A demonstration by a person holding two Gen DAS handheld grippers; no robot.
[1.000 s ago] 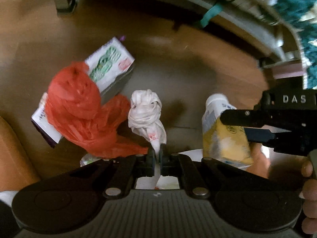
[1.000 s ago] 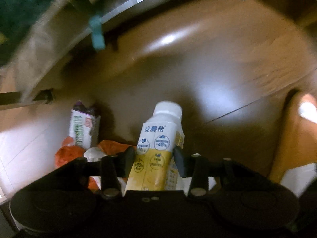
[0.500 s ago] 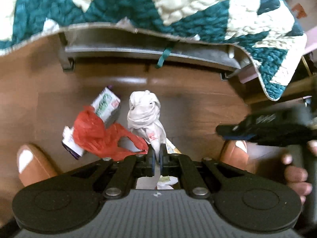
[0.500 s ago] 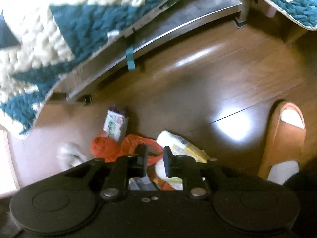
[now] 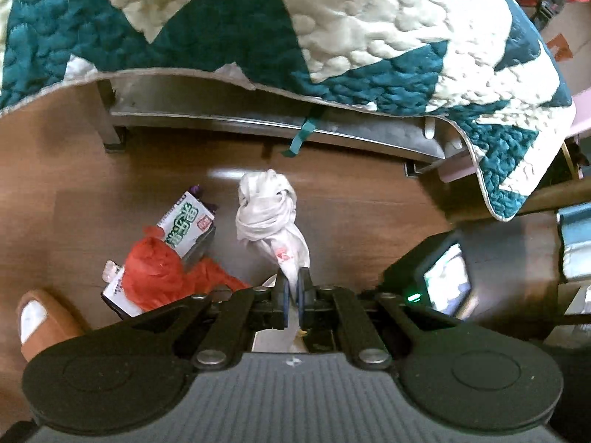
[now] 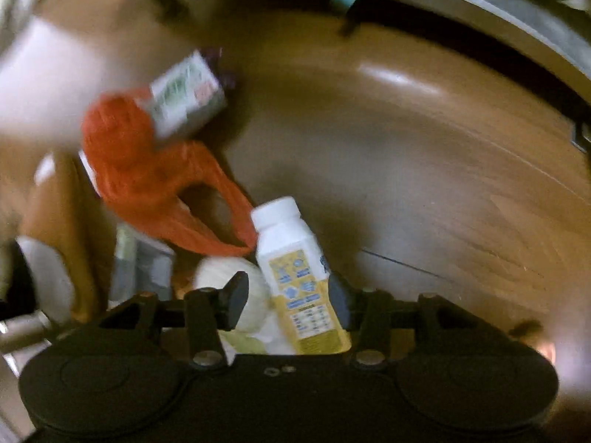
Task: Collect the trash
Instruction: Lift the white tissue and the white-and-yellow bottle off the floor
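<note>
While the trash lies scattered on the wooden floor beside a bed, each line below covers one part of the scene.

Left gripper: pressed together on the tail of a knotted white bag, which stands up beyond the fingers.

Right gripper: spread apart around a yellow and white bottle; this blurred view does not show whether the fingers touch it.

Other trash: a red plastic bag lies against a green and white carton, near the bottle.

Surroundings: a teal and cream quilt hangs over the bed frame.

Doing this step well: probably centre the bottle's body between the fingers, below the cap, then squeeze squarely so it cannot slip sideways.
</note>
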